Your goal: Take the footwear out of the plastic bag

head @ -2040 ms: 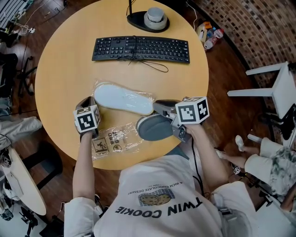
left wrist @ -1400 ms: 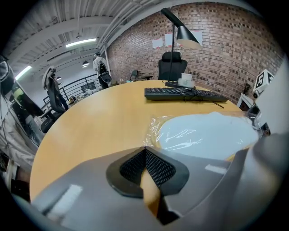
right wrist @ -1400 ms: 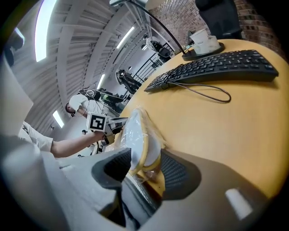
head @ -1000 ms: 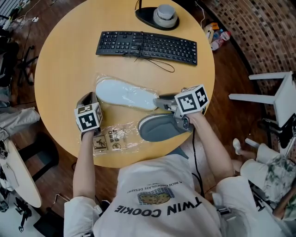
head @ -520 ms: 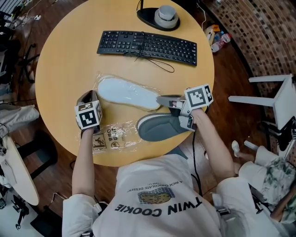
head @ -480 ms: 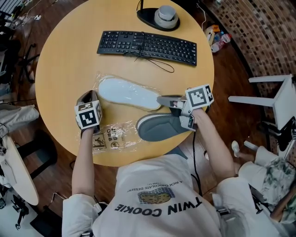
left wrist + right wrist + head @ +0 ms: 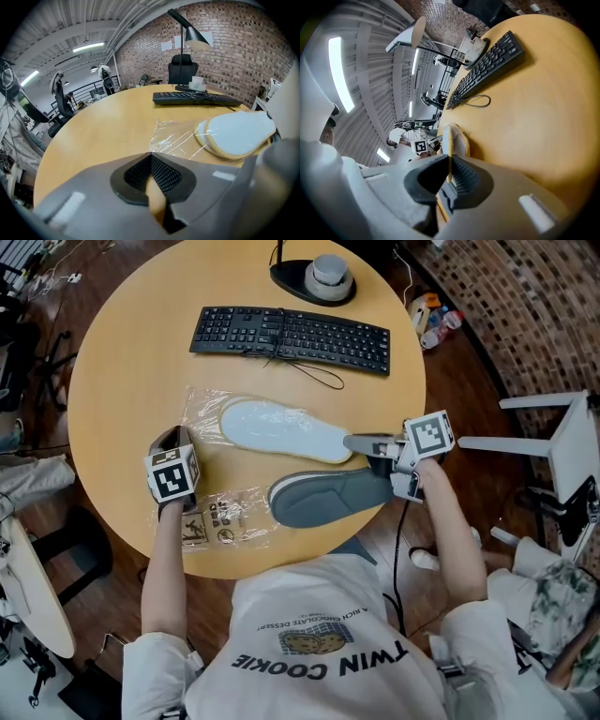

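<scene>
Right gripper (image 7: pixel 356 442): jaws have just been closed and are clamped on the thin sole edge at the narrow end of the white-soled slipper (image 7: pixel 281 427). The slipper is laid sole up on the table (image 7: pixel 112 362), its long axis left to right and the narrow end pointed right. Its wide end is bordered by film of the plastic bag (image 7: pixel 234 514). Left gripper (image 7: pixel 173 437): jaws are brought together, with the film pinched at the tips. A grey slipper (image 7: pixel 328 498) is laid alongside, at the near table edge. A keyboard (image 7: pixel 289 331) and lamp base (image 7: pixel 312 279) are seen beyond, well apart. Against a second ago, the white-soled slipper is drawn rightward and more bare film is left behind.
</scene>
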Demonstrator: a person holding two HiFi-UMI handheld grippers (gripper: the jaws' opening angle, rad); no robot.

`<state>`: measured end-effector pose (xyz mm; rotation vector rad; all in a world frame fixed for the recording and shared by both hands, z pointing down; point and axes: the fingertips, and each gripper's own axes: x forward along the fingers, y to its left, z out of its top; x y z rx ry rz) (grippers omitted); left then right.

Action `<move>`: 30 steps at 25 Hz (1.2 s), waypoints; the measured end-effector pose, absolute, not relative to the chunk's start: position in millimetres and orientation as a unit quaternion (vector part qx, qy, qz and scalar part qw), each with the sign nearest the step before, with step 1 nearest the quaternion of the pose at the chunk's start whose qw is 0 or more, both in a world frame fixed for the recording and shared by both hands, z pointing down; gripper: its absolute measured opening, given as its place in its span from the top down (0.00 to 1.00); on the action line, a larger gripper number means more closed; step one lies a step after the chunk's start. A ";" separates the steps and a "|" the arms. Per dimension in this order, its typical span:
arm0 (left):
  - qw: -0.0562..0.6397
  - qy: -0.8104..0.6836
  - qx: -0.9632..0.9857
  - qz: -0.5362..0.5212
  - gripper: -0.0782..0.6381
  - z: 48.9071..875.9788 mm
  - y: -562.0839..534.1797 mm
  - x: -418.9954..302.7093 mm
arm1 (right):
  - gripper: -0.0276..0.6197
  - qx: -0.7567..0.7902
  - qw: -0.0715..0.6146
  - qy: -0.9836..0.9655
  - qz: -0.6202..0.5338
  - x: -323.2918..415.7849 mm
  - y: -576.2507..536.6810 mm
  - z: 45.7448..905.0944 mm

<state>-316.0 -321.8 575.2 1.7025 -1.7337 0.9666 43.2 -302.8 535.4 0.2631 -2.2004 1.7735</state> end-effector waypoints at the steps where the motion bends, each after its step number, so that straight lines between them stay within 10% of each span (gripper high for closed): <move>1: 0.261 -0.640 0.628 0.357 0.88 575.4 -321.6 -315.9 | 0.92 0.090 0.151 -0.766 0.618 48.5 -304.0 534.2; 30: 0.262 -0.649 0.601 0.387 0.88 573.8 -322.3 -314.1 | 0.92 0.062 0.127 -0.740 0.658 229.8 -316.6 541.0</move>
